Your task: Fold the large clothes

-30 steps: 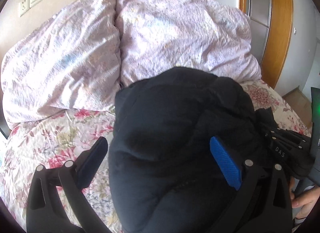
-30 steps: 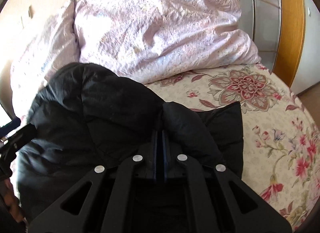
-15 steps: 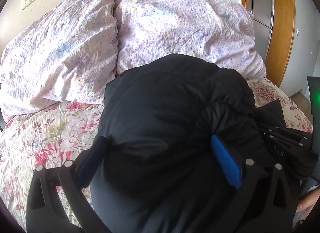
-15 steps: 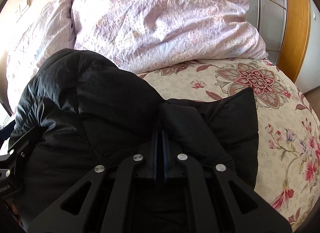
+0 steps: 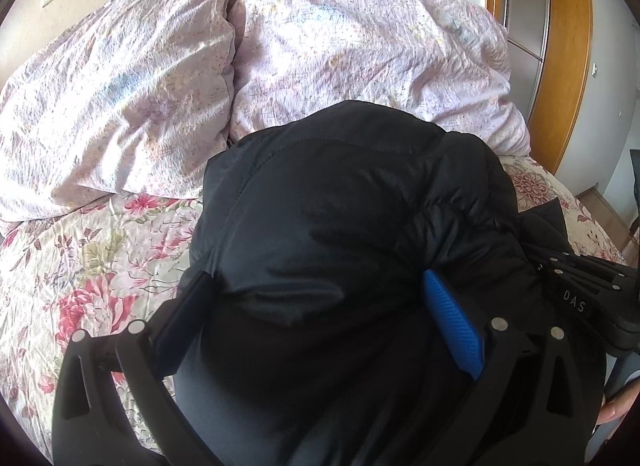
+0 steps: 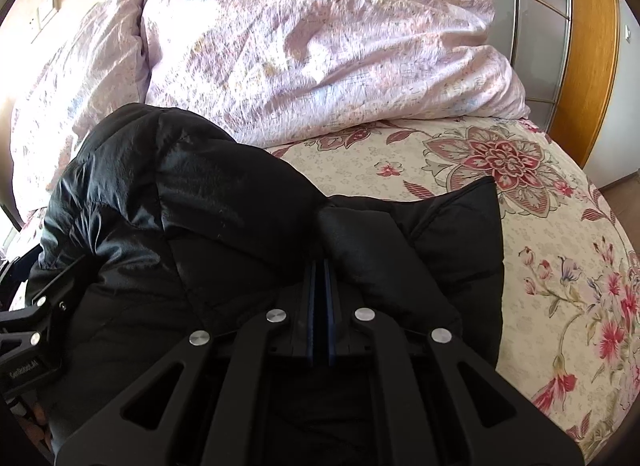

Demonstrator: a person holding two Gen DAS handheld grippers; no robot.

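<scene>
A black puffy jacket (image 5: pixel 344 201) lies bunched on the flowered bedspread (image 5: pixel 92 266), its far end against the pillows. My left gripper (image 5: pixel 316 290) straddles its bulk with the jaws wide apart. The blue pad (image 5: pixel 452 326) shows bare, and the jacket bulges over the tip of the other finger (image 5: pixel 188 306). My right gripper (image 6: pixel 322 266) is shut on a fold of the jacket (image 6: pixel 224 201), with a flat black flap (image 6: pixel 460 225) spread on the bed just right of it. Each gripper shows at the edge of the other's view: the right gripper's body (image 5: pixel 576 290) and the left gripper's body (image 6: pixel 32 330).
Two pale lilac pillows (image 5: pixel 120 97) (image 5: pixel 360 49) stand against the headboard wall behind the jacket. A wooden door frame (image 5: pixel 568 57) and glazed panels rise at the right. Bare bedspread (image 6: pixel 560 266) stretches right of the jacket. A person's hand (image 5: pixel 618 406) shows at the lower right.
Both grippers and the jacket have sunk toward the bed and closer to the pillows. The jacket now hides more bedspread and overlaps the left finger's tip. Neither gripper's jaws moved.
</scene>
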